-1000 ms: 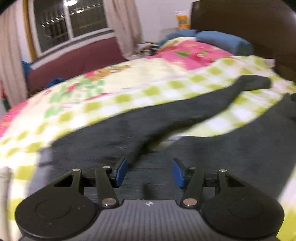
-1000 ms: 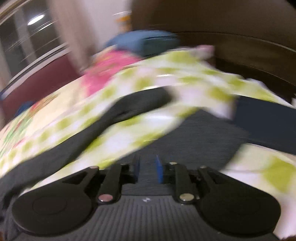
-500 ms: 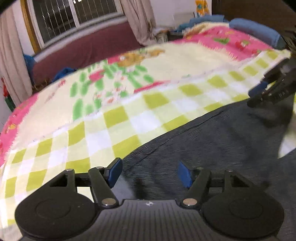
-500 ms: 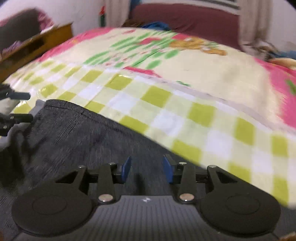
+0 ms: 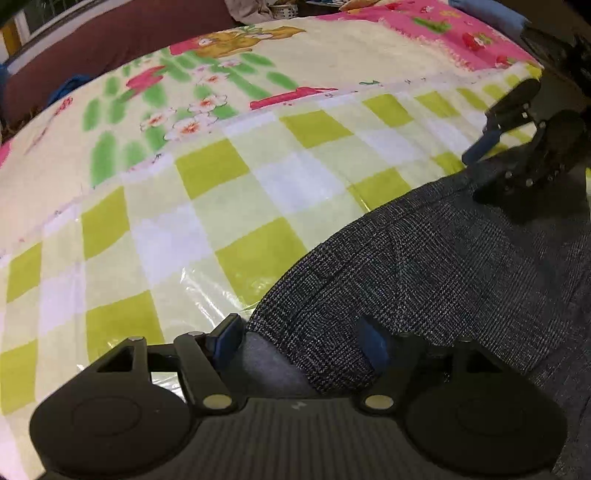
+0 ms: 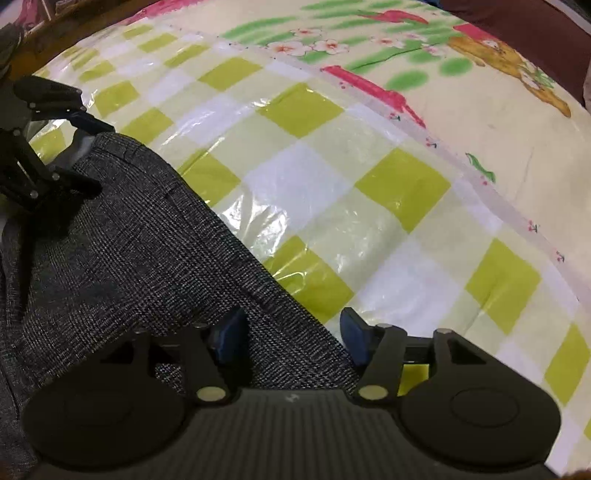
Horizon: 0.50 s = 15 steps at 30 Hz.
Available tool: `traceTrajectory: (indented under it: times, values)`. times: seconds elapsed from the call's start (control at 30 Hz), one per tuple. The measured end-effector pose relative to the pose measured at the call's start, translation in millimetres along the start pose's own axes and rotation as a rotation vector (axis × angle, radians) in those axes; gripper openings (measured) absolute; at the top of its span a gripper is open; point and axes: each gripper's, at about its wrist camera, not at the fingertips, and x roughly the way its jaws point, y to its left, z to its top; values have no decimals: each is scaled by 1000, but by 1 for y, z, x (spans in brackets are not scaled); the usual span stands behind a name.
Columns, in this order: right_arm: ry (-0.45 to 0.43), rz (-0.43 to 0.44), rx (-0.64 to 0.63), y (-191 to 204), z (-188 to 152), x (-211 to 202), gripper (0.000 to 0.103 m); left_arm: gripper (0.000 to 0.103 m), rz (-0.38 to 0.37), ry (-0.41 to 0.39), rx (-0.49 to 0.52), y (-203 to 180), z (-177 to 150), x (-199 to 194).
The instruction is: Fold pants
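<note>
Dark grey checked pants (image 5: 424, 266) lie on a bed covered with a green-and-white checked plastic sheet (image 5: 229, 206). My left gripper (image 5: 301, 338) is open, its blue pads straddling one corner of the pants' edge. My right gripper (image 6: 291, 334) is open and straddles the same edge further along. The pants (image 6: 122, 236) fill the lower left of the right wrist view. Each gripper shows in the other's view: the right gripper (image 5: 491, 155) at the far right, the left gripper (image 6: 79, 147) at the far left, both low over the fabric.
A floral blanket (image 5: 221, 74) with pink and green print lies beyond the checked sheet. A dark red sofa (image 5: 110, 40) stands behind the bed. A wooden bed frame (image 6: 55, 33) runs along the upper left of the right wrist view.
Both grippers have dropped lower and closer to the pants' edge. The right gripper opened from nearly shut. The views swung from the headboard toward the bed's middle.
</note>
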Motion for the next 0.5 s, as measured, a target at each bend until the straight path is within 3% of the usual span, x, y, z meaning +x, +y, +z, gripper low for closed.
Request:
traceTrajectory:
  times: [0.1, 0.13, 0.2, 0.23, 0.3, 0.5]
  values:
    - [-27, 5, 14, 5, -5, -3, 39, 70, 39, -20, 31, -10, -3, -4]
    - [-33, -3, 17, 8, -7, -5, 34, 62, 59, -25, 48, -14, -3, -6]
    - [-33, -39, 18, 14, -4, -11, 13, 48, 105, -28, 84, -23, -3, -12]
    - [-35, -55, 18, 18, -2, -15, 10, 39, 119, -29, 95, -25, -3, -16]
    - [-65, -99, 8, 30, -5, -34, 8, 27, 129, -41, 101, -28, -4, -30]
    - [-195, -133, -13, 88, -36, -122, 7, 26, 94, -147, 124, -60, -25, -101]
